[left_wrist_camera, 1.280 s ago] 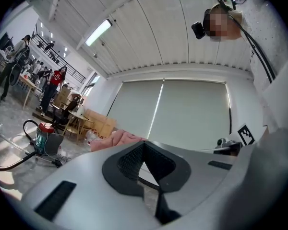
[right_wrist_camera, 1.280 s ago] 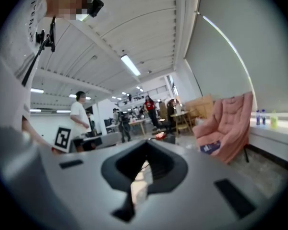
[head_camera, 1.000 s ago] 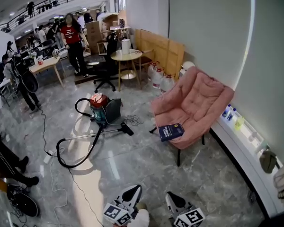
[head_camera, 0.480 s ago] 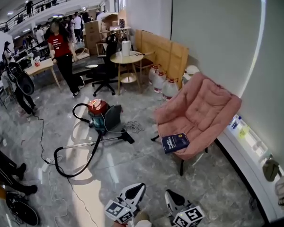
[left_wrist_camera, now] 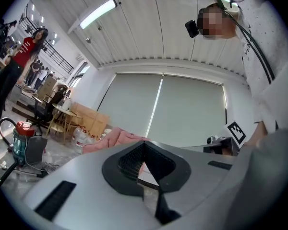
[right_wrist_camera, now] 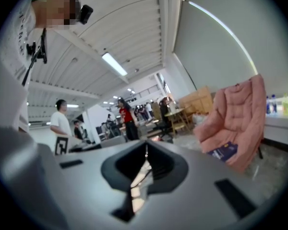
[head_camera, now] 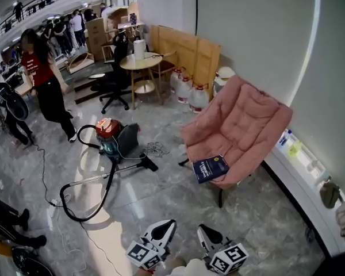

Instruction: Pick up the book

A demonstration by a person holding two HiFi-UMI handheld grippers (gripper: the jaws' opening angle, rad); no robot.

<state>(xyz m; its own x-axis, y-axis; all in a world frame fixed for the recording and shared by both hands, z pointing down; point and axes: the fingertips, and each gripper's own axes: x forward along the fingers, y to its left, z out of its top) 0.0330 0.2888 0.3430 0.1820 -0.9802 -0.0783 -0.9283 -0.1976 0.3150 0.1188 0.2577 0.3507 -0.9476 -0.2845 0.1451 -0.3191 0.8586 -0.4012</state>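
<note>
Book (head_camera: 210, 168): flat on pink chair (head_camera: 241, 125) seat, long axis left–right | left tool (head_camera: 163, 230), right tool (head_camera: 206, 234): jaws together, empty.

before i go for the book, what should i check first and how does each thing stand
1. Book in view, flat on the pink chair seat: ok.
2. Top of book uncovered: ok.
3. Left claw empty: ok; shut, so not ready to grasp: not ok.
4. Right claw empty: ok; also shut: not ok.
5. Book within reach: not ok, the chair stands well ahead.
6. Vacuum cleaner off the straight path: ok.
</note>
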